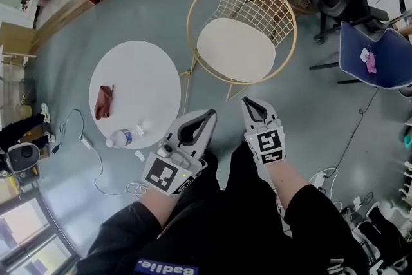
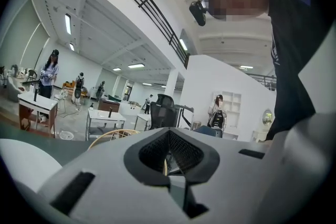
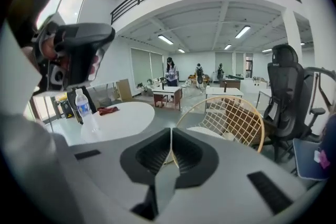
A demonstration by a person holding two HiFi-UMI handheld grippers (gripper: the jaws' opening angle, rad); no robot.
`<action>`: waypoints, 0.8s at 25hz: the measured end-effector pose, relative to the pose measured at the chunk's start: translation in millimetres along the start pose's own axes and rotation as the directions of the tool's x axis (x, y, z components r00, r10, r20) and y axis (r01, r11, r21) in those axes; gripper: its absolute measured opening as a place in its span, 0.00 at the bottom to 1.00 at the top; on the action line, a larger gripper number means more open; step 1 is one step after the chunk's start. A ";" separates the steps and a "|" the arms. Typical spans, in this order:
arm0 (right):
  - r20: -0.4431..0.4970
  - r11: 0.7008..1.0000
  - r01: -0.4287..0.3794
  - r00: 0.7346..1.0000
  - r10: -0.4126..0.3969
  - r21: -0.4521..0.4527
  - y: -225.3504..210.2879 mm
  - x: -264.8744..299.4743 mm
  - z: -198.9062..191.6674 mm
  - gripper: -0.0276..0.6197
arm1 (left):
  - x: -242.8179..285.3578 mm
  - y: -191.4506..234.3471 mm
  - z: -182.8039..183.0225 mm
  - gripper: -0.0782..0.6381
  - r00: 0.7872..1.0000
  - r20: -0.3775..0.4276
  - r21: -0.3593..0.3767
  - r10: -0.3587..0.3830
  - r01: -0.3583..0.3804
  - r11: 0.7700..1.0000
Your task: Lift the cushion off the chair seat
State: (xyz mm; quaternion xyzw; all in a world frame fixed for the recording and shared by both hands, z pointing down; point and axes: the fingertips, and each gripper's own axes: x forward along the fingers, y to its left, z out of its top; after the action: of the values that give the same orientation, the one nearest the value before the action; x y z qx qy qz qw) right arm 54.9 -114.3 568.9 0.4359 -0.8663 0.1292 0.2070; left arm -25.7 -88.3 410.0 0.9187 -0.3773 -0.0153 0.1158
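The cushion lies flat on the seat of the gold wire chair. It is a cream oval. Seen from the head view, its long side runs across, from left to right, and tips a little down toward the right. Its flat top faces up. The right gripper is closed, with its two jaws pressed together and nothing between them. It points at the chair, and the cushion is in front of it, not touching. The left gripper is closed too and holds nothing. The cushion sits in front of it and a bit to its right, not touching. Off to the left of the left gripper is a round white table with a water bottle and a red cloth on it.
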 end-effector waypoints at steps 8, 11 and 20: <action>-0.104 0.997 0.001 0.994 -0.009 -0.077 -31.7 75.2 -79.2 0.09 | 20.0 18.9 -43.4 0.13 0.999 -0.030 -0.005 0.030 -0.030 1.000; -0.162 0.991 0.000 0.987 -0.022 -0.134 -39.2 98.1 -107.6 0.09 | 20.9 24.8 -58.7 0.13 0.998 -0.045 -0.009 0.039 -0.039 0.999; -0.315 0.938 -0.018 0.944 -0.099 -0.347 -57.3 162.2 -188.8 0.24 | 17.8 35.3 -90.3 0.13 0.996 -0.077 -0.001 0.038 -0.038 0.999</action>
State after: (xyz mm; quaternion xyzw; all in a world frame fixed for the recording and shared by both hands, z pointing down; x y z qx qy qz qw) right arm 61.1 -185.5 814.2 0.3831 -0.8196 0.0414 0.4241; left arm -26.8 -106.8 506.7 0.9112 -0.3899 0.0217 0.1315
